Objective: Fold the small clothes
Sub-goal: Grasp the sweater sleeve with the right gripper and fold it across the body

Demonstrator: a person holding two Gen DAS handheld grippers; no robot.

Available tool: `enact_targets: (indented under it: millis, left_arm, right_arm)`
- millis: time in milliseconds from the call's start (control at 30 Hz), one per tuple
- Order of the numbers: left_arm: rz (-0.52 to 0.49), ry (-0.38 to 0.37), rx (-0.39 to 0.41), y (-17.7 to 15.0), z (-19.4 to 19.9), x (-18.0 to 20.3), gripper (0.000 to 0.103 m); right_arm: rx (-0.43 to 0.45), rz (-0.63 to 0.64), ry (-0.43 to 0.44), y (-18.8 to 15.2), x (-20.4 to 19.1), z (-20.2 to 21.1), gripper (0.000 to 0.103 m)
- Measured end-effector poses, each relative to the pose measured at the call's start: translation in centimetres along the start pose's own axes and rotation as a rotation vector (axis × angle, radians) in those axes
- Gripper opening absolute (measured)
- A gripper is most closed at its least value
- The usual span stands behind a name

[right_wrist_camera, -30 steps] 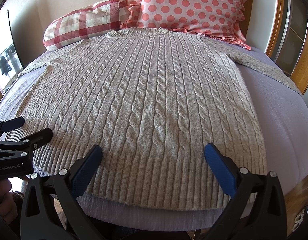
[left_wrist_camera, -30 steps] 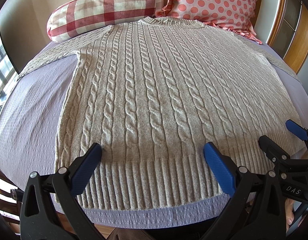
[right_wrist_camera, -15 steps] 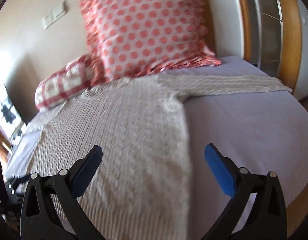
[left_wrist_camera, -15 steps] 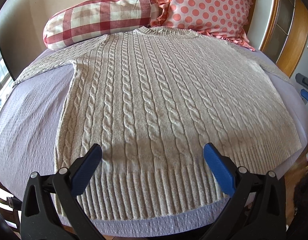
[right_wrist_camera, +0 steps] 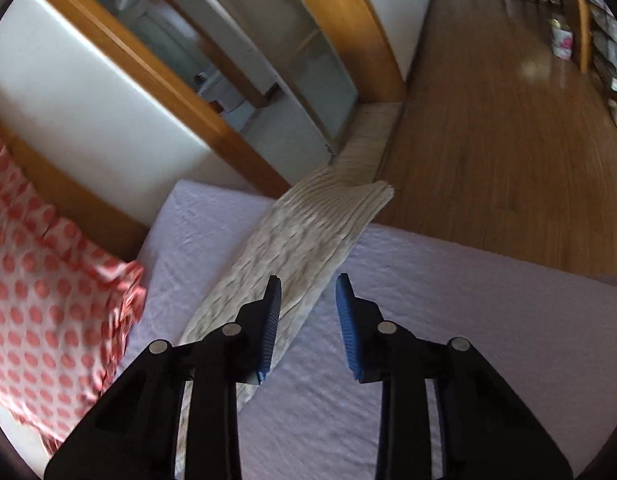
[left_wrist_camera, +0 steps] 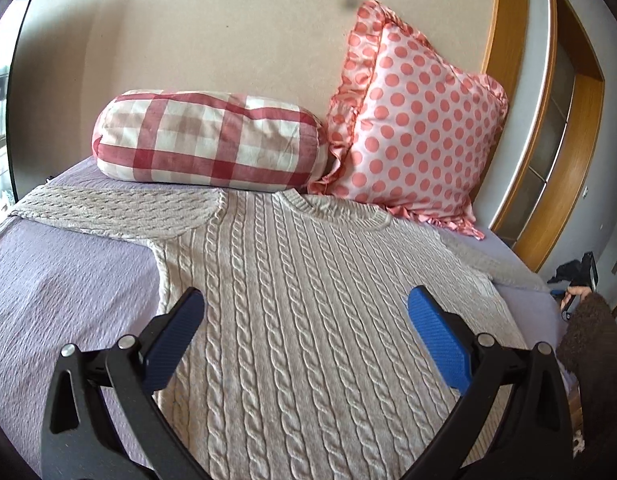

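A beige cable-knit sweater (left_wrist_camera: 308, 320) lies flat, front up, on the lilac bed sheet (left_wrist_camera: 60, 300), neck toward the pillows. Its left sleeve (left_wrist_camera: 120, 208) stretches out to the left. My left gripper (left_wrist_camera: 304, 336) is wide open and empty above the sweater's chest. In the right wrist view the sweater's right sleeve (right_wrist_camera: 308, 232) runs out to the bed's edge. My right gripper (right_wrist_camera: 308, 312) hovers over that sleeve's lower edge, partly closed with a gap between its blue pads and nothing held.
A red checked bolster (left_wrist_camera: 208, 140) and a pink polka-dot pillow (left_wrist_camera: 416, 128) lean on the wall behind the neck. The pillow also shows in the right wrist view (right_wrist_camera: 48, 300). A wooden door frame (right_wrist_camera: 156, 92) and wood floor (right_wrist_camera: 508, 140) lie beyond the bed's right side.
My left gripper has moved up from the hem to over the chest. My right gripper has swung right to the right sleeve and narrowed its jaws.
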State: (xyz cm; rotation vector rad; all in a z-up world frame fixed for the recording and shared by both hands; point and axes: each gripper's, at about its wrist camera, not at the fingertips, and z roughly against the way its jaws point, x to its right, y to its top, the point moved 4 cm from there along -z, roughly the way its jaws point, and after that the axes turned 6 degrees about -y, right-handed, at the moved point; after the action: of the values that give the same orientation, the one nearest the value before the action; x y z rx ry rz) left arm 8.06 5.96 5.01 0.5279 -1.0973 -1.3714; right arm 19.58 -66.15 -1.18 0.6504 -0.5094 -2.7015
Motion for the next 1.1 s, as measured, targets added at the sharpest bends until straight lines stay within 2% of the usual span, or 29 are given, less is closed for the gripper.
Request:
enact_targets:
  millis: [133,167,233,300,367,433,500,600,700,767,833,867,933,967,1033,1100]
  left_arm:
    - [0.061,0.037,-0.024,0.4,-1.0,-2.2,0.101]
    - [0.084,0.037,-0.036,0.3,-1.3,-2.7,0.101]
    - [0.114,0.036,-0.063,0.0,-1.6,-3.5,0.101]
    - [0.127,0.042,-0.076,0.0,-1.5,-4.3,0.101]
    - [0.13,0.047,-0.069,0.3,-0.9,-5.2,0.101]
    - [0.127,0.067,-0.054,1.0,-0.2,-6.6,0.101]
    - [0.13,0.109,-0.049,1.7,0.3,-8.4,0.101]
    - [0.151,0.184,-0.028,2.6,1.2,-11.3,0.101]
    - [0.208,0.204,-0.015,3.2,1.8,-13.9,0.101]
    - [0.251,0.2,-0.007,3.4,2.1,-15.4,0.101]
    - [0.284,0.206,-0.006,3.5,2.1,-16.7,0.101]
    - [0.292,0.222,-0.007,3.7,2.1,-17.5,0.101]
    - [0.306,0.253,-0.008,3.9,2.0,-19.2,0.101]
    - [0.32,0.264,-0.011,4.1,1.8,-20.2,0.101]
    - [0.361,0.27,-0.014,4.6,1.6,-22.4,0.101]
    - [0.411,0.276,-0.016,5.2,1.1,-24.9,0.101]
  right_arm:
    - [0.03,-0.004,0.008,0.6,-0.3,-1.6,0.027]
    - [0.027,0.017,0.014,0.4,-0.7,-2.3,0.015]
    - [0.039,0.028,0.031,0.3,-1.0,-2.2,0.011]
    - [0.088,0.054,0.107,0.1,-2.1,-0.1,0.01]
    - [0.148,0.144,0.189,-0.7,-5.1,3.3,0.01]
    - [0.168,0.234,0.319,-2.8,-9.5,7.4,0.009]
    - [0.158,0.322,0.467,-5.9,-14.3,11.6,0.009]
    - [0.094,0.466,0.692,-12.8,-21.5,17.4,0.009]
    - [-0.029,0.593,0.861,-21.4,-27.5,20.9,0.009]
    - [-0.135,0.665,0.93,-27.8,-30.9,21.4,0.009]
    - [-0.236,0.776,0.925,-35.2,-33.5,21.1,0.009]
    - [-0.287,0.847,0.886,-38.7,-34.3,20.2,0.01]
    - [-0.39,0.948,0.787,-43.6,-34.7,18.3,0.012]
    - [-0.428,0.97,0.744,-44.7,-34.5,17.7,0.015]
    - [-0.437,0.964,0.728,-44.7,-33.6,17.6,0.027]
    - [-0.347,0.934,0.754,-42.7,-32.1,18.7,0.063]
